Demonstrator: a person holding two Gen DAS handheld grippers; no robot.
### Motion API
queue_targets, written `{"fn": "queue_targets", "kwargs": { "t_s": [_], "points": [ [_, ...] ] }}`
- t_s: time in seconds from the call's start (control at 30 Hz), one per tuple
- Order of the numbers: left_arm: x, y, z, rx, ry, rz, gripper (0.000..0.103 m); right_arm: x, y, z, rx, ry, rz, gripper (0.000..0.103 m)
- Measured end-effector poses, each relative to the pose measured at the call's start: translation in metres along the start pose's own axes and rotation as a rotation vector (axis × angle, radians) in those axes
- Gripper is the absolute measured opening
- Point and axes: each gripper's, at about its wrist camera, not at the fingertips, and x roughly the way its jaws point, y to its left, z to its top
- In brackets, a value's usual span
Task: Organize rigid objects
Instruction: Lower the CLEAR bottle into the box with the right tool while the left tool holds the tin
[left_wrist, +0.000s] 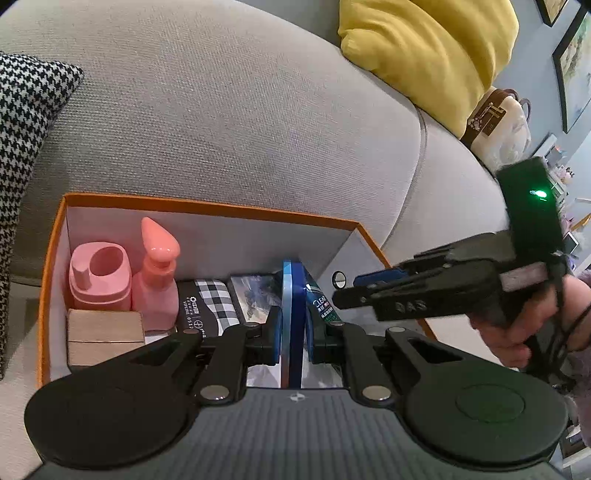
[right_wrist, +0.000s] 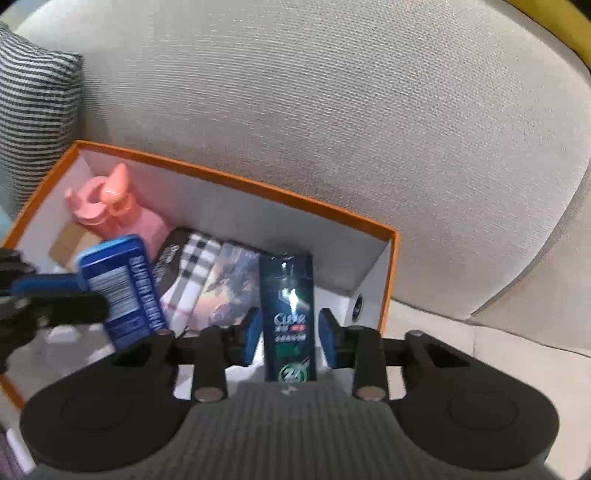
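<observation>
Clamped edge-on in the left gripper (left_wrist: 291, 334), the blue tin (left_wrist: 291, 314) is standing at six o'clock in the orange box (left_wrist: 207, 206), probably for slotting in.

Right gripper (right_wrist: 287, 332) is straddling the dark Clear bottle (right_wrist: 288, 314) at six o'clock, pads apparently just clear, keeping it upright inside the box.

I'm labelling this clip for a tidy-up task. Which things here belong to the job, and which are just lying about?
Part of the job:
- orange box
- blue tin, clamped in the left gripper
- Clear bottle, between the right gripper pads
- pink bottles
- wooden blocks

Just lying about:
- yellow cushion
- houndstooth cushion
- grey sofa
</observation>
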Motion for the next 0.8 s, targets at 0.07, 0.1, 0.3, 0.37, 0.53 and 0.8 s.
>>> {"fn": "queue_targets", "kwargs": {
  "t_s": [0.07, 0.1, 0.3, 0.37, 0.53, 0.8],
  "points": [
    [0.002, -0.002, 0.001, 0.002, 0.003, 0.003, 0.014, -0.002, 0.006, -0.004, -0.057, 0.016, 0.030, 0.021],
    [0.003, -0.003, 0.001, 0.004, 0.005, 0.004, 0.014, 0.000, 0.012, -0.006, -0.108, 0.023, 0.041, 0.021],
    [0.005, -0.005, 0.001, 0.024, 0.021, 0.024, 0.014, 0.027, 0.041, -0.009, -0.388, 0.072, 0.093, 0.013],
    [0.005, -0.004, 0.001, 0.023, 0.024, 0.026, 0.014, 0.039, 0.042, -0.007, -0.407, 0.105, 0.075, 0.012],
    [0.007, -0.002, 0.003, 0.024, 0.041, 0.013, 0.014, 0.052, 0.027, -0.002, -0.341, 0.126, 0.014, 0.006],
    [0.019, 0.000, -0.001, -0.009, 0.153, -0.085, 0.014, 0.008, 0.000, -0.005, -0.202, -0.071, 0.025, 0.007]
  ]
}}
